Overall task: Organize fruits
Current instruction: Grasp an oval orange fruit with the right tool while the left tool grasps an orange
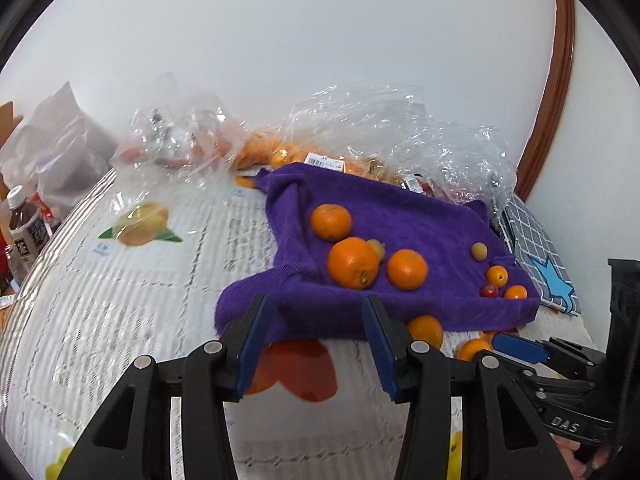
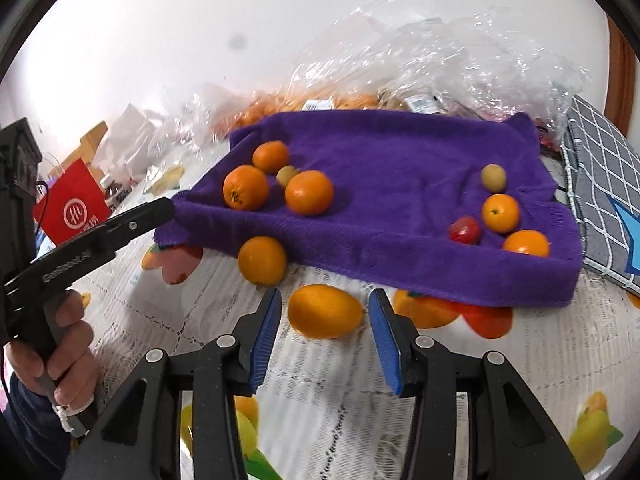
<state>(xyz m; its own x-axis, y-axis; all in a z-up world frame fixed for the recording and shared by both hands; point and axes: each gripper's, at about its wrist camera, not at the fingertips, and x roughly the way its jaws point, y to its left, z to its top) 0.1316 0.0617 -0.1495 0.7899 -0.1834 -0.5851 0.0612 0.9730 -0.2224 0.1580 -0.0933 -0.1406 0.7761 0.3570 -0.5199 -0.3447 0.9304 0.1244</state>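
Observation:
A purple towel (image 1: 400,216) (image 2: 400,168) lies on the table with three oranges (image 1: 353,263) (image 2: 309,192), small kumquats (image 2: 500,213) and a red fruit (image 2: 464,230) on it. My left gripper (image 1: 316,312) is open, its fingers at the towel's near left edge; in the right wrist view its tip (image 2: 160,210) touches the towel corner. My right gripper (image 2: 325,312) is open around an oval orange fruit (image 2: 325,311) on the tablecloth in front of the towel. Another orange (image 2: 262,260) sits just beyond it by the towel edge.
Clear plastic bags of fruit (image 1: 360,136) (image 2: 440,64) pile behind the towel. A grey checked cushion (image 2: 600,192) lies at right. A bottle (image 1: 24,224) and a red bag (image 2: 74,206) stand at the left. The fruit-printed tablecloth (image 1: 140,280) covers the table.

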